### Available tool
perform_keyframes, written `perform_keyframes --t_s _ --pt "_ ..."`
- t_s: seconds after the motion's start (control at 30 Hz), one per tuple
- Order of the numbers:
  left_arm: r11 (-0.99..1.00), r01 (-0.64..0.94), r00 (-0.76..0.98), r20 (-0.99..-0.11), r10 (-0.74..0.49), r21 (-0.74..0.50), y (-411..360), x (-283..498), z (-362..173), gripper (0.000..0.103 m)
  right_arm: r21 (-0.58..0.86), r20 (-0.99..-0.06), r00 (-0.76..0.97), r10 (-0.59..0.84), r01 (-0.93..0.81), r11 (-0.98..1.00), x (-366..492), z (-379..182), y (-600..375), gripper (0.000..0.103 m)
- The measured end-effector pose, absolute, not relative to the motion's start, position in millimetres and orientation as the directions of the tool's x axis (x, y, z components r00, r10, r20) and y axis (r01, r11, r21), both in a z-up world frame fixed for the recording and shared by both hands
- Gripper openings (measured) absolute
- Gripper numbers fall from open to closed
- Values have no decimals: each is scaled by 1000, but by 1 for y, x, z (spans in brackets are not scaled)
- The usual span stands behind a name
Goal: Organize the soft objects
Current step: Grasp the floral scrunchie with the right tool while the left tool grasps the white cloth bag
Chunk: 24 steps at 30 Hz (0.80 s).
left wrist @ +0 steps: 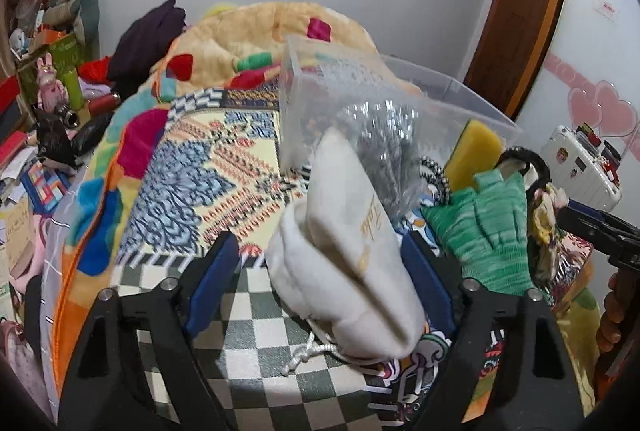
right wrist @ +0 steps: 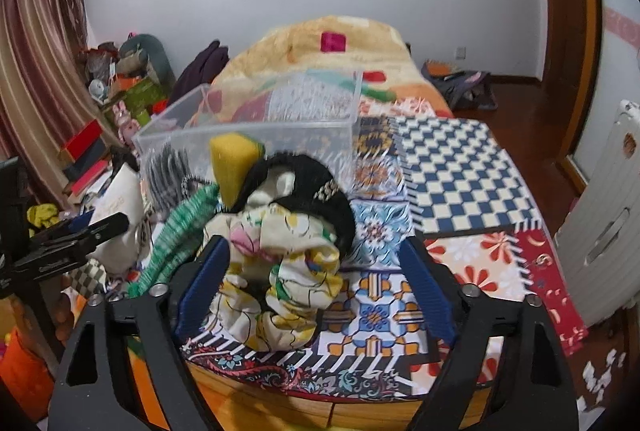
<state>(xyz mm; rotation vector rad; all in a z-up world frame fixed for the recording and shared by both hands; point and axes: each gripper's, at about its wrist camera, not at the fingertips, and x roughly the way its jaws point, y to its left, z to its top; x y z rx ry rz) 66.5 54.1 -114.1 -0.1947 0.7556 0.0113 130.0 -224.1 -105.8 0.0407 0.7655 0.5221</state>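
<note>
A white drawstring pouch (left wrist: 352,263) lies between the wide-open fingers of my left gripper (left wrist: 320,271) on the patterned bed cover; contact is not clear. Beside it lie a green knit glove (left wrist: 488,227), a yellow sponge (left wrist: 476,151) and a silver-grey fuzzy item (left wrist: 384,147). A clear plastic box (right wrist: 256,111) stands behind them. My right gripper (right wrist: 316,263) is open around a floral fabric scrunchie (right wrist: 280,271), with a black knit hat (right wrist: 320,187) behind it. The glove (right wrist: 180,227) and sponge (right wrist: 236,159) show here too.
A folded fleece blanket (left wrist: 256,31) lies at the bed's far end. Clutter, boxes and toys (left wrist: 52,71) crowd the floor at left. A white suitcase (left wrist: 580,167) stands at right, a white radiator (right wrist: 608,223) by the bed's right side, and a wooden door frame (right wrist: 568,31) beyond.
</note>
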Motion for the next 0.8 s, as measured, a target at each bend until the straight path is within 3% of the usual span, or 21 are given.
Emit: perform_keyframes --t_s 0.1,0.17,0.23,0.37,0.5,0.8 --pt "980 -62 730 -679 -83 -187 52 64 -116 72 227 -669 577 469 -442 868 133 -112 -222 61" --pt "980 -44 729 -676 -101 -194 50 62 -115 64 232 -675 568 470 -442 867 134 -115 -221 44" --pt "981 -28 728 -676 -113 -194 48 63 -114 52 239 -679 558 476 -445 863 136 -116 -221 33" --pt "983 -9 728 -676 -117 -181 42 58 -110 41 223 -670 577 466 -443 868 133 -113 -222 24" --pt "981 -4 729 -673 -128 -192 46 52 -104 29 225 -658 586 473 -447 866 128 -107 -226 24" --pt "986 -4 788 -607 -99 -166 54 33 -74 26 213 -617 629 472 -445 870 117 -93 -236 20"
